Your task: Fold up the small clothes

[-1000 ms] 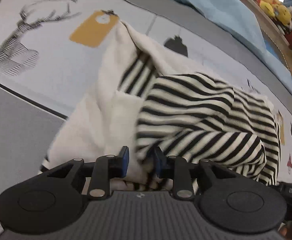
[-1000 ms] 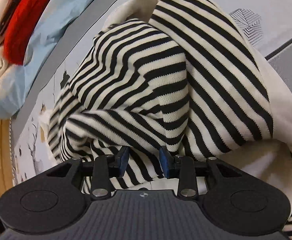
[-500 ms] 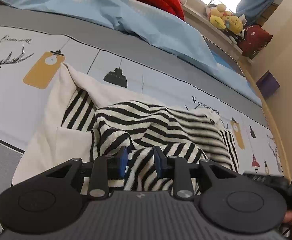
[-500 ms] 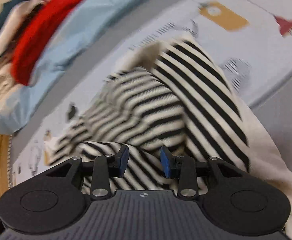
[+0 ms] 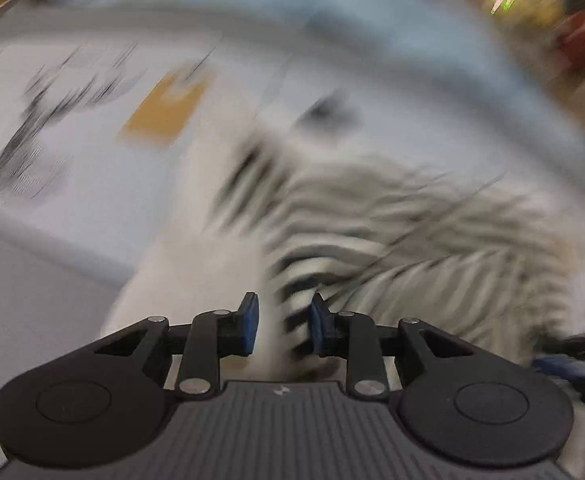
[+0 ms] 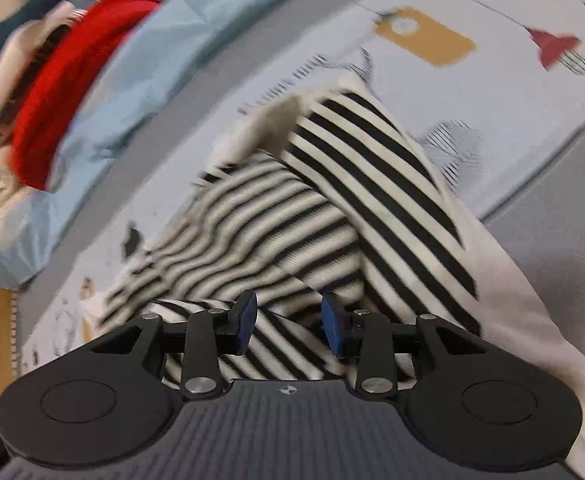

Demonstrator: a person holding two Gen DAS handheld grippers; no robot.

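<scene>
In the right wrist view, the right gripper (image 6: 288, 326) points down at a black-and-white striped garment (image 6: 332, 208) and its blue pads (image 6: 245, 320) stand partly apart. A band of striped cloth runs through the gap between them, but the pads do not clearly press on it, so whether this gripper has hold of the fabric cannot be told. The garment lies crumpled on a printed bedsheet (image 6: 512, 12), one striped part draped over another, with a plain cream part (image 6: 532, 320) spreading to the right. Beyond it lies a pale blue cloth (image 6: 132, 92), and on top of that a red one (image 6: 72, 92).

The left wrist view is heavily smeared. The left gripper (image 5: 282, 328) also has its pads (image 5: 249, 322) partly apart, with the striped garment (image 5: 412, 240) just beyond and between them; the blur hides whether anything is pinched. The cream part (image 5: 196, 280) shows to the left, and the bedsheet (image 5: 72, 120) with its orange tag print (image 5: 164, 108) lies farther off. At the right edge a dark shape is too blurred to tell
</scene>
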